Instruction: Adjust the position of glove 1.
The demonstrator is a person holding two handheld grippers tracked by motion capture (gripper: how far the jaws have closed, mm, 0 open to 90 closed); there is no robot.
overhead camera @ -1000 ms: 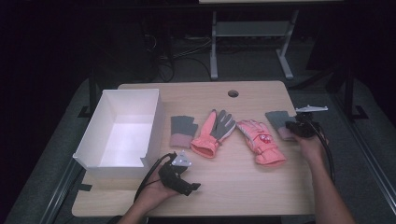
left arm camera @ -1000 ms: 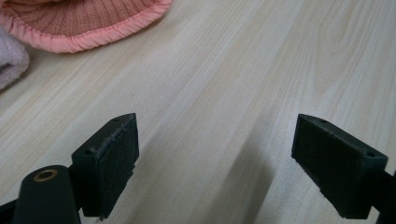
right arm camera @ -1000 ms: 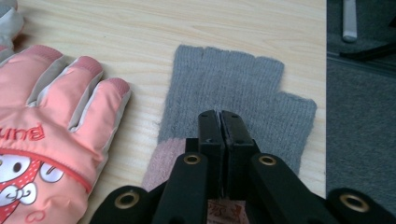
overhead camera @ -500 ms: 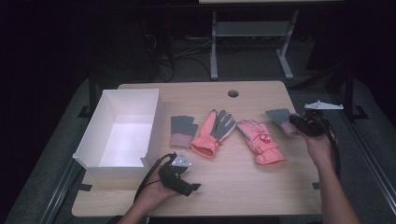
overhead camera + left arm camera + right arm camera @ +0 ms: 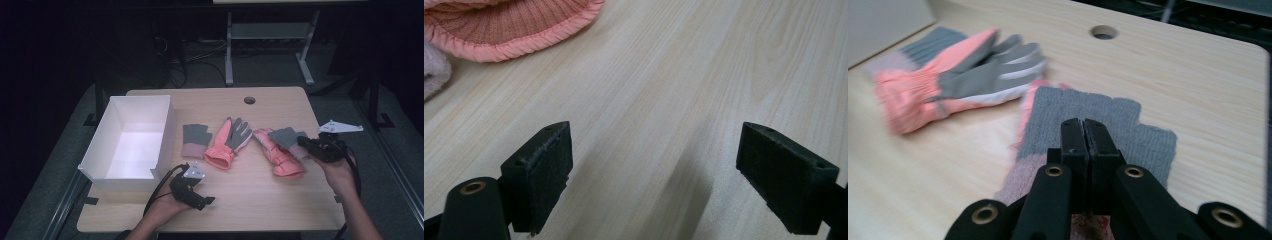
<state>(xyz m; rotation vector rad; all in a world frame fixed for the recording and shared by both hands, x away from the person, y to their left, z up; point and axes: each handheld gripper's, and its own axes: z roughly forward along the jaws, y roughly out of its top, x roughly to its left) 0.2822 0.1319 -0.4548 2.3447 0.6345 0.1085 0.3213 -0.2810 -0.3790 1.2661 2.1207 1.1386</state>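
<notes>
The right gripper (image 5: 304, 143) hangs above the right part of the table (image 5: 280, 200), its jaws pressed together on a grey fingerless glove (image 5: 286, 136). In the right gripper view the same glove (image 5: 1108, 120) spreads out past the closed jaw tips, fingers pointing away, its pale pinkish cuff (image 5: 1023, 182) pinched at the near end under the right gripper (image 5: 1083, 131). The glove lies partly over a pink ski glove (image 5: 280, 157), just left of the gripper.

Further left, a second pink ski glove (image 5: 227, 145) with grey fingers lies flat, and beside it another grey fingerless glove (image 5: 195, 140). A white open box (image 5: 162, 130) stands at the far left of the table.

The left gripper (image 5: 206, 201) rests near the front edge, well apart from the held glove. Its jaws stand spread wide over bare wood, the left gripper (image 5: 654, 175) holding nothing.
</notes>
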